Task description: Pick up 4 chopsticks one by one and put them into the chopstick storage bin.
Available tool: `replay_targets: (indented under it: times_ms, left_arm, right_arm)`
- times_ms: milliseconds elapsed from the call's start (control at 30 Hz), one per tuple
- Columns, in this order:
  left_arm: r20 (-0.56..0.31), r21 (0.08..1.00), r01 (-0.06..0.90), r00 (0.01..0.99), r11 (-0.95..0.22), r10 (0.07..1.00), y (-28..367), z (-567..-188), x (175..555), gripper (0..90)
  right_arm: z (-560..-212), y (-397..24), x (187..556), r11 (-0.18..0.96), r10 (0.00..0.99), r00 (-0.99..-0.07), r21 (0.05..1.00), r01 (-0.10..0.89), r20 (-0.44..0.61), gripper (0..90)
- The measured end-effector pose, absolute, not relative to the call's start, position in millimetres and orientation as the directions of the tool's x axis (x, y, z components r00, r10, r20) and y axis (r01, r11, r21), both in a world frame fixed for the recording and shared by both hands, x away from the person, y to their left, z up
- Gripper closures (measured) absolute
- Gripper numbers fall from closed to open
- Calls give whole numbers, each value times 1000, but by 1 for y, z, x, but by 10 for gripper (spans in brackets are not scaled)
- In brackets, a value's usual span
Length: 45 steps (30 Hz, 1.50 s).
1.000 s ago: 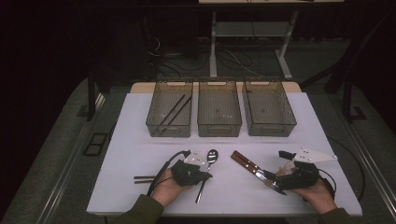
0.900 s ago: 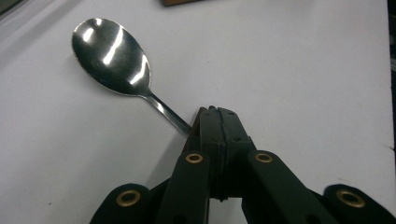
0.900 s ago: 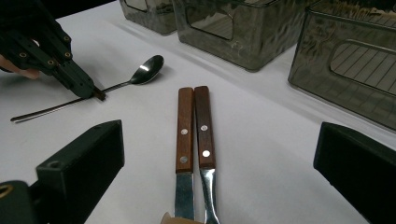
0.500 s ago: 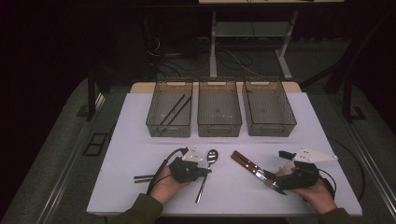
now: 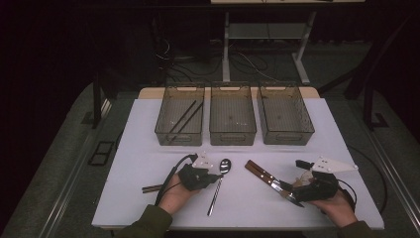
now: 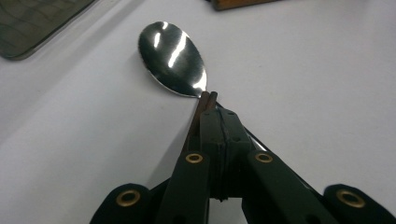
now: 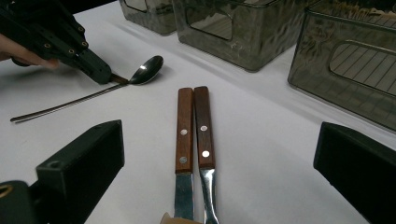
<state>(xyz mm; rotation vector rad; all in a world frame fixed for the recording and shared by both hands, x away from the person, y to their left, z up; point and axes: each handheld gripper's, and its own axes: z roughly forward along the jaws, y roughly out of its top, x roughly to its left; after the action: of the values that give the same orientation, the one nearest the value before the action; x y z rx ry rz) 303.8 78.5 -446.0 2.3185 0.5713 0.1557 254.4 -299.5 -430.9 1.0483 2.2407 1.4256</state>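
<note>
I have the left hand-held gripper [image 6: 215, 122] clamped shut on a pair of thin dark-brown wooden chopsticks [image 6: 205, 100], low over the white table [image 5: 143, 148]. I read this as the pick-up step of sorting cutlery, with the pair gripped but not yet lifted clear.

In the high view the chopsticks' [image 5: 151, 188] long axis runs almost across the table. Their back ends stick out to the left of my hand. Their tips point right and slightly away, touching or just short of the neck of the shiny steel spoon [image 6: 173, 58].

The next move, I think, is to raise the pair without nudging the spoon. Then I'd swing the tips toward the left smoky clear plastic bin [image 5: 179, 138], where similar sticks already lie lengthwise.

My right hand-held gripper [image 7: 219, 163] stands wide open around two wooden-handled knives [image 7: 194, 126] that lie side by side, and it grips neither
</note>
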Motion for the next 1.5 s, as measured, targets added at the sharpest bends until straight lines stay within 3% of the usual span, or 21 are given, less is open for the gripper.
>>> replay_targets:
  times_ms: [833,1200,1500]
  left_arm:
    - [-5,696,383,849,-607,529,88,-448,321,896]
    - [-29,717,393,842,-576,538,93,-444,320,894]
    - [-71,758,414,820,-503,568,136,-426,309,701]
  right_arm:
    - [-431,-300,255,250,706,-695,871,423,135,18]
    - [-431,-300,254,245,706,-693,870,429,143,18]
    - [-431,-300,254,243,705,-694,870,429,145,18]
